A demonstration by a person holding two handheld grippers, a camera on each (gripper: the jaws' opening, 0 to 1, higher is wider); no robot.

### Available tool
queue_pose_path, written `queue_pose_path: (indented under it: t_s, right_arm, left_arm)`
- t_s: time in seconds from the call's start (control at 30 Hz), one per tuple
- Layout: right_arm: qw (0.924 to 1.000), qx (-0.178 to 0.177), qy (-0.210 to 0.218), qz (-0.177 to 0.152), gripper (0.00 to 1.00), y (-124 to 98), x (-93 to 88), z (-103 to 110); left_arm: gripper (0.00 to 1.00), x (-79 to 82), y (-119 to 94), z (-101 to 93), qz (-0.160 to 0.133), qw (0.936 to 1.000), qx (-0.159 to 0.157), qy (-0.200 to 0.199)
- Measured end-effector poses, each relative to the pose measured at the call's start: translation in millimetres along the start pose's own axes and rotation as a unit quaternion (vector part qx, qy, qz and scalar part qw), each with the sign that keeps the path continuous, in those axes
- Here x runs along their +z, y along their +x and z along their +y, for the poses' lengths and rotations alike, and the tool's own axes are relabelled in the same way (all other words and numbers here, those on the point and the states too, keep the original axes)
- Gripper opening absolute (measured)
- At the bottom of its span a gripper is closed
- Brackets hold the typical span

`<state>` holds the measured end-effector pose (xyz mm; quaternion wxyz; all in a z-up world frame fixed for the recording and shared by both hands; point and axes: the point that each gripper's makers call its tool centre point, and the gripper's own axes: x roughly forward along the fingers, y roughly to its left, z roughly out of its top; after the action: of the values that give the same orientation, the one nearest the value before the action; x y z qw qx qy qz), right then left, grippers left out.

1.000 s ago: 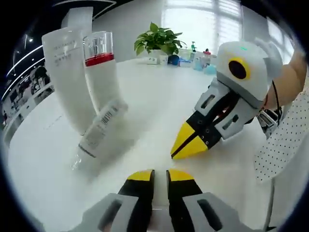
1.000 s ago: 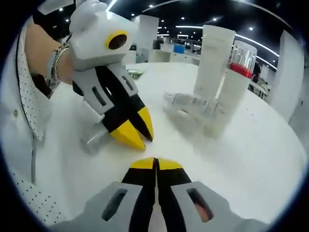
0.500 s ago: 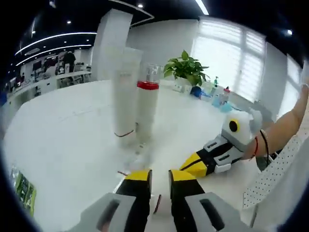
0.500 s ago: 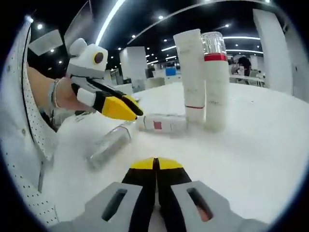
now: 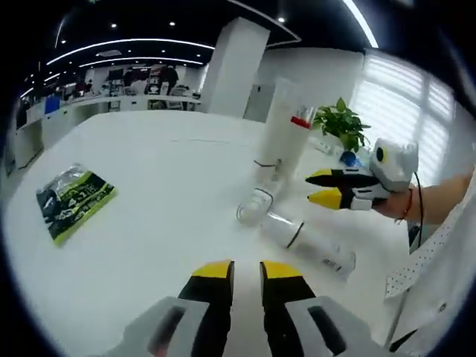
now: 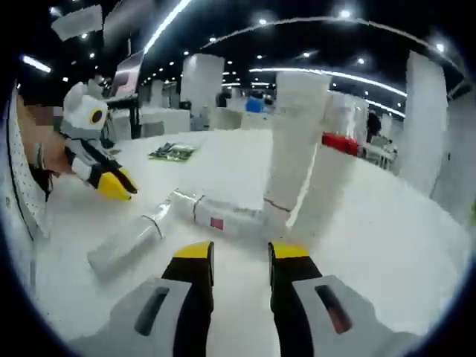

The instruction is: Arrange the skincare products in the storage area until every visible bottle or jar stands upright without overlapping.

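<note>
Two tubes stand upright side by side on the white table: a tall white tube (image 5: pixel 277 123) (image 6: pixel 294 149) and a tube with a red band (image 5: pixel 299 132) (image 6: pixel 332 167). In front of them two bottles lie on their sides, a bottle with a red label (image 6: pixel 223 216) (image 5: pixel 258 204) and a clear bottle (image 6: pixel 126 242) (image 5: pixel 309 238). My right gripper (image 6: pixel 240 253) (image 5: pixel 321 187) is open just short of the labelled bottle, holding nothing. My left gripper (image 5: pixel 247 269) (image 6: pixel 119 186) hangs back from the bottles, its jaws a narrow gap apart and empty.
A green packet (image 5: pixel 74 201) (image 6: pixel 172 152) lies flat on the table, away from the bottles. A potted plant (image 5: pixel 342 126) and small items sit at the far edge. A person's sleeve (image 5: pixel 424 253) is at the right. Bare tabletop (image 5: pixel 149 156) spreads around the group.
My right gripper's jaws have opened and it now faces the lying bottles from closer. My left gripper has drawn back and away from the tubes. The bottles stay as they lay.
</note>
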<state>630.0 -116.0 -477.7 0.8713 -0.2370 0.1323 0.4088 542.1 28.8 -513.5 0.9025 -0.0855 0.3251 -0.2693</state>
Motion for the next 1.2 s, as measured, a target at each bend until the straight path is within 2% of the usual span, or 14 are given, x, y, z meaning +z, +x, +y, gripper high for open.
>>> queue_pose_path:
  t_s: [0.07,0.1,0.13,0.3,0.4,0.47,0.53,0.6,0.63,0.7,0.8,0.97,1.07,1.2]
  right_arm:
    - [0.9963,0.025,-0.079,0.023,0.32,16,5.1,7]
    - [0.9953,0.029,-0.089,0.025,0.33,18,6.2,8]
    - [0.9906,0.041,-0.127,0.031,0.34,27,10.9,11]
    - [0.9783,0.108,-0.172,0.039,0.38,48,17.2,28]
    - [0.9628,0.129,-0.220,0.089,0.31,58,7.7,27]
    - [0.9576,0.142,-0.229,0.101,0.28,61,5.8,27]
    - [0.9573,0.143,-0.227,0.108,0.25,61,6.3,27]
    - [0.9503,0.164,-0.238,0.116,0.22,59,3.9,34]
    - [0.9534,0.156,-0.230,0.117,0.21,60,4.9,32]
    - [0.9432,0.177,-0.255,0.118,0.21,57,5.4,37]
    - [0.9348,0.199,-0.270,0.116,0.21,54,6.7,47]
    - [0.9320,0.203,-0.276,0.119,0.21,54,6.5,49]
    - [0.9287,0.210,-0.281,0.121,0.21,53,6.0,51]
    - [0.9188,0.221,-0.300,0.129,0.21,52,5.5,57]
  left_arm:
    - [0.14,-4.2,0,0.1,0.005,1.0000,0.001,0.001]
    - [0.14,-5.5,0,0.1,0.007,1.0000,0.000,0.005]
    - [0.14,-6.6,0,0.0,0.009,0.9999,-0.001,0.009]
    - [0.14,-10.2,-3,4.4,0.008,1.0000,-0.003,0.004]
    - [0.14,-10.9,-5,5.5,0.002,0.9999,-0.013,-0.006]
    - [0.14,-11.0,-5,6.1,-0.003,0.9998,-0.017,-0.008]
    - [0.14,-9.4,-4,6.4,-0.008,0.9997,-0.021,-0.006]
    - [0.15,-7.7,-3,7.8,-0.010,0.9997,-0.021,0.000]
    - [0.16,-6.5,-2,8.8,-0.013,0.9997,-0.021,0.006]
    - [0.20,-2.5,1,11.0,-0.020,0.9993,-0.021,0.025]
    - [0.24,3.5,7,11.5,-0.024,0.9976,-0.026,0.059]
    - [0.29,12.1,25,11.5,-0.015,0.9938,-0.044,0.101]
    - [0.30,17.8,38,11.4,-0.003,0.9882,-0.050,0.145]
    - [0.30,27.3,47,9.2,-0.002,0.9880,-0.072,0.136]
